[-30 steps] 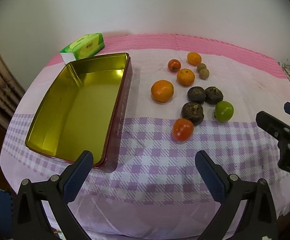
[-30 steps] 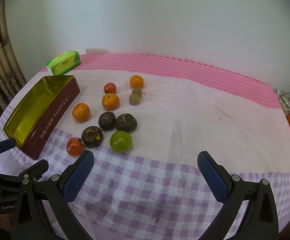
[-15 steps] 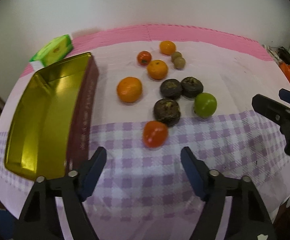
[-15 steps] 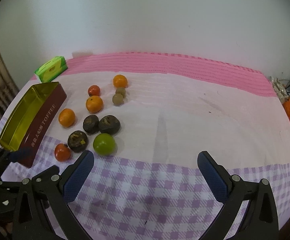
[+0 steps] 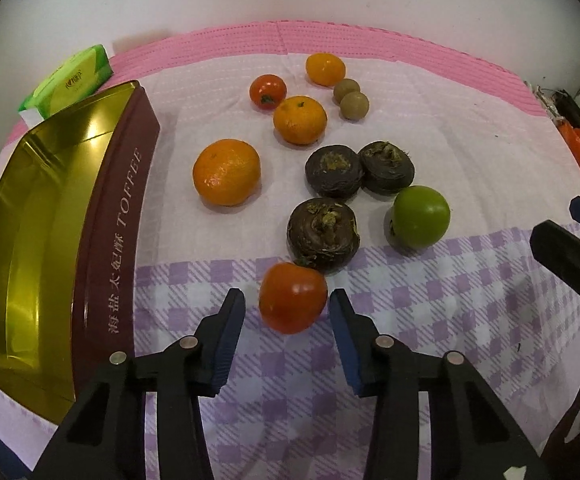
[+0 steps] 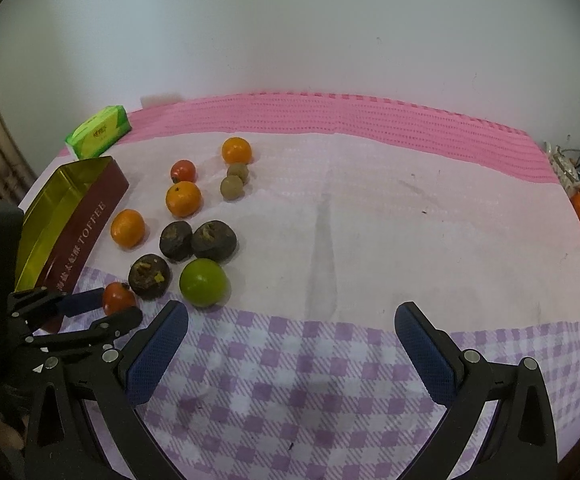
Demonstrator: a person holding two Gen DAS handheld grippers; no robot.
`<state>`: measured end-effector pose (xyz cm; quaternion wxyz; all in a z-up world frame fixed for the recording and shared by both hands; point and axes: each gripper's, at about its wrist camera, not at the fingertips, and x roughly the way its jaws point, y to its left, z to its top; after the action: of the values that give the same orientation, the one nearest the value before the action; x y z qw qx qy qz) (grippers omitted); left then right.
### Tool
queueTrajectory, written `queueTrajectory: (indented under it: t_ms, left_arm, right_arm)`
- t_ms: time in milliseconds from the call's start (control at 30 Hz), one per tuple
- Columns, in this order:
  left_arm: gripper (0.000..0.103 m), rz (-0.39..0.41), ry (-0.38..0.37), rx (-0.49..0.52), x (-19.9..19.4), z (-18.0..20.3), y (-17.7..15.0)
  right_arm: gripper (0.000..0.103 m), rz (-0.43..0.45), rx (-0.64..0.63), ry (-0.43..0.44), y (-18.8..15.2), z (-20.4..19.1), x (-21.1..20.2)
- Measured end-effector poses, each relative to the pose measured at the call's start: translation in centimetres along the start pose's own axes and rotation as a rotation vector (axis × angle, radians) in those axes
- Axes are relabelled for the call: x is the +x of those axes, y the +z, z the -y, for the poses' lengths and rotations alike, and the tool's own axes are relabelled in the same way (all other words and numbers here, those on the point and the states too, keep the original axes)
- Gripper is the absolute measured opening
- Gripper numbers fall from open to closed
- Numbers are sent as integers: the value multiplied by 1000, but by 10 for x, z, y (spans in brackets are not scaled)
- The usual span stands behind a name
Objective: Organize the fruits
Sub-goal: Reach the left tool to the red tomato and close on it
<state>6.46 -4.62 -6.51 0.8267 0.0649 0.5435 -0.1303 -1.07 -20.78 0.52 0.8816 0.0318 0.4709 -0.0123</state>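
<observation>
While left claw (image 5: 287,306) gapes around red tomato (image 5: 292,297), pads not touching, right claw (image 6: 292,330) wide apart, nearest green fruit (image 6: 203,282)

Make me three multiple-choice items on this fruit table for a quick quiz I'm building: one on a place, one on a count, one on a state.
1. Where is the tin relative to the fruit, seen from the left wrist?
A. left
B. right
C. behind

2. How many dark brown fruits lie on the cloth?
A. two
B. three
C. five

3. How does the left gripper stand?
A. shut on a green fruit
B. open around the near red tomato
C. inside the tin

Answers: 1 A, the tin fills the view's left side. 2 B, three sit clustered together. 3 B, gaps show on both sides of the tomato.
</observation>
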Motion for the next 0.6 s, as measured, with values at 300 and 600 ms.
queueTrajectory:
  t_ms: [300,600]
  left_arm:
    - [28,10,-11,6,1,-2,1]
    - [28,27,-26,-18,-18,-8,-4]
  right_arm:
    - [102,-22,-14,1,-3,-4,9]
    - [102,-56,-40,26,-9,-16,19]
